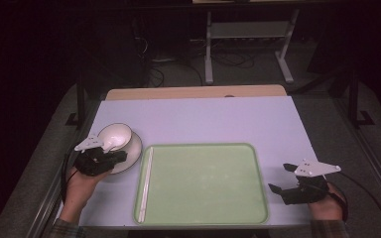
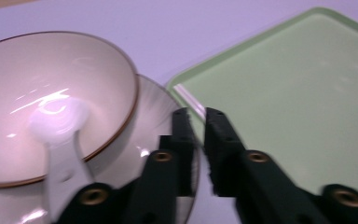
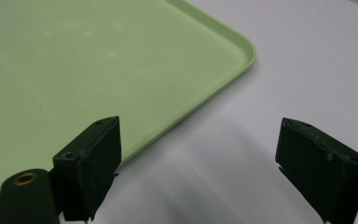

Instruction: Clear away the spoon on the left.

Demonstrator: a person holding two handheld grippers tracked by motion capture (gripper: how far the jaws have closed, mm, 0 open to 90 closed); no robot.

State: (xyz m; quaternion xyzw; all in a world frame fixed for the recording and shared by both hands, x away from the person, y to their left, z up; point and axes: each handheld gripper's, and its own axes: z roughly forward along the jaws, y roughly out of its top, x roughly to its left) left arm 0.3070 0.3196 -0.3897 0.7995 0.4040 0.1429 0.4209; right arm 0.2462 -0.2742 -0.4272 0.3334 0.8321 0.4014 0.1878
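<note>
A dim room with a metal stand on grey carpet lies behind our worktop (image 1: 203, 119), which wears a pale lilac sheet. From the high view, a green tray (image 1: 203, 184) sits at the near middle with a white strip (image 1: 147, 183) lying along its left edge. Left of it, a bowl (image 1: 113, 136) stands on a plate (image 1: 129, 153). Our left gripper (image 1: 110, 159) is on the plate's near rim, while our right gripper (image 1: 284, 178) rests on the sheet just right of the tray.

In the left gripper view, the fingers (image 2: 182, 140) are pinching the plate's edge (image 2: 161, 107), almost pressed together with the thin rim between them. The bowl (image 2: 51, 102) holds a white spoon (image 2: 58, 135) whose handle leans out over the near rim. The tray's corner (image 2: 186, 86) lies just beside the plate.

In the right gripper view, the fingers (image 3: 98, 163) are spread wide and hold nothing; the tray's corner (image 3: 242, 51) lies ahead of them.

We judge the step to be moving the plate with its bowl, probably onto the tray. To do it well we should keep the pinch firm, lift only slightly and hold the plate level, since the bowl and spoon ride loose and may slide. Bringing the right gripper to the far rim would steady it.
</note>
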